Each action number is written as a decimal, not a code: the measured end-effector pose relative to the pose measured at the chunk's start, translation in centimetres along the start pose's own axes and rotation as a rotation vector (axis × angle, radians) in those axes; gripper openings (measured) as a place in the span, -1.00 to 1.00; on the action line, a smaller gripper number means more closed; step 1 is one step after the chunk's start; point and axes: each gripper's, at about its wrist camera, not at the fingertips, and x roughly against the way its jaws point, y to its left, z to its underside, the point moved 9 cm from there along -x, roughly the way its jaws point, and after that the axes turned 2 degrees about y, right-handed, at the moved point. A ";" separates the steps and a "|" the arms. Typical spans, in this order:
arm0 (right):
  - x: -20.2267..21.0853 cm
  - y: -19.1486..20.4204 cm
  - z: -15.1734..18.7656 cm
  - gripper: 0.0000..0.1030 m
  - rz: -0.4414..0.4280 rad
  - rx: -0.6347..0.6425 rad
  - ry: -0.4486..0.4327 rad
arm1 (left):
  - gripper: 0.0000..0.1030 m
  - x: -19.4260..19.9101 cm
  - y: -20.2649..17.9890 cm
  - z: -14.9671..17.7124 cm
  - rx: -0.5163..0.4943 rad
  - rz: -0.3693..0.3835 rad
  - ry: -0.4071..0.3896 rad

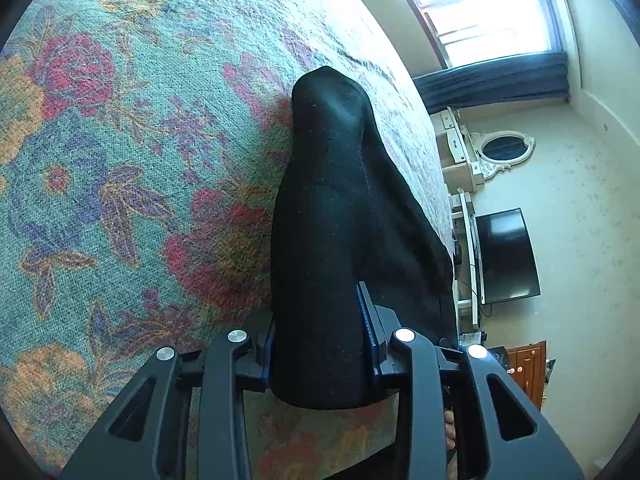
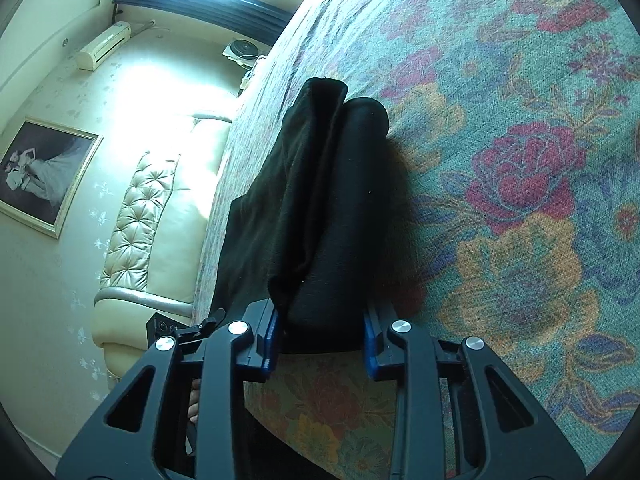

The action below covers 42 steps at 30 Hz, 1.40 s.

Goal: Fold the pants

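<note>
The black pants [image 1: 332,184] are a thick folded bundle that lies on the floral bedspread [image 1: 120,160] and stretches away from the camera. My left gripper [image 1: 316,308] is shut on the near end of the bundle, whose cloth fills the gap between the blue pads. In the right wrist view the same pants [image 2: 320,200] show as stacked folded layers, with a looser flap on their left side. My right gripper [image 2: 320,312] is shut on their near end, a pad pressed against each side. The cloth hides the inner faces of the pads.
The bedspread [image 2: 520,200] spreads wide beside the pants. In the left wrist view the bed's edge drops off to the right toward a dark TV [image 1: 508,256], a white mirror dresser [image 1: 500,152] and a window [image 1: 492,4]. In the right wrist view a tufted cream headboard [image 2: 136,220] and a framed photo [image 2: 44,172] lie beyond the bed's left edge.
</note>
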 end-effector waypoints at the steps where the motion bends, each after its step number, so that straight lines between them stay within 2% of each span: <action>1: 0.2 0.0 0.0 -0.40 -0.002 -0.002 -0.001 | -0.36 0.2 0.0 0.0 0.000 0.003 -0.002; 8: 1.8 -1.0 0.8 -0.41 -0.026 -0.028 0.000 | -0.37 1.3 0.0 0.4 0.005 0.021 0.000; 20: 5.5 -3.9 6.9 -0.40 -0.052 -0.086 0.008 | -0.37 3.5 1.1 5.8 -0.018 0.027 0.034; 23: 5.2 -4.6 7.2 -0.36 -0.081 -0.094 0.030 | -0.35 3.5 1.4 6.3 -0.056 0.058 0.043; 26: 5.5 -4.6 6.7 -0.12 -0.152 -0.114 0.067 | -0.16 3.6 1.8 6.1 -0.101 0.116 0.061; 27: 5.9 -4.6 6.5 -0.05 -0.182 -0.122 0.076 | 0.03 3.7 1.9 6.0 -0.103 0.141 0.074; 28: 6.4 -4.5 6.1 0.13 -0.206 -0.122 0.080 | 0.23 3.9 2.2 5.8 -0.100 0.175 0.092; 29: 6.9 -4.4 5.5 0.32 -0.213 -0.108 0.084 | 0.27 4.3 2.5 5.6 -0.097 0.204 0.103; 30: 7.4 -4.3 5.1 0.39 -0.199 -0.080 0.090 | 0.33 4.9 2.5 5.2 -0.101 0.217 0.099; 31: 7.7 -4.3 4.6 0.51 -0.173 -0.048 0.094 | 0.52 5.5 2.6 4.8 -0.114 0.222 0.096; 32: 8.0 -4.5 4.0 0.60 -0.145 -0.022 0.094 | 0.59 6.0 2.4 4.3 -0.129 0.231 0.095; 34: 8.0 -5.1 2.7 0.64 -0.097 0.002 0.102 | 0.65 6.7 2.1 3.6 -0.174 0.243 0.121; 36: 6.9 -5.5 1.7 0.65 -0.085 0.000 0.140 | 0.68 6.9 1.7 2.7 -0.233 0.239 0.152; 38: 5.5 -5.3 1.1 0.65 -0.089 0.022 0.190 | 0.69 6.1 1.2 2.2 -0.274 0.232 0.196; 42: 2.6 -3.5 0.4 0.65 -0.154 0.065 0.275 | 0.69 3.1 0.6 1.6 -0.361 0.186 0.275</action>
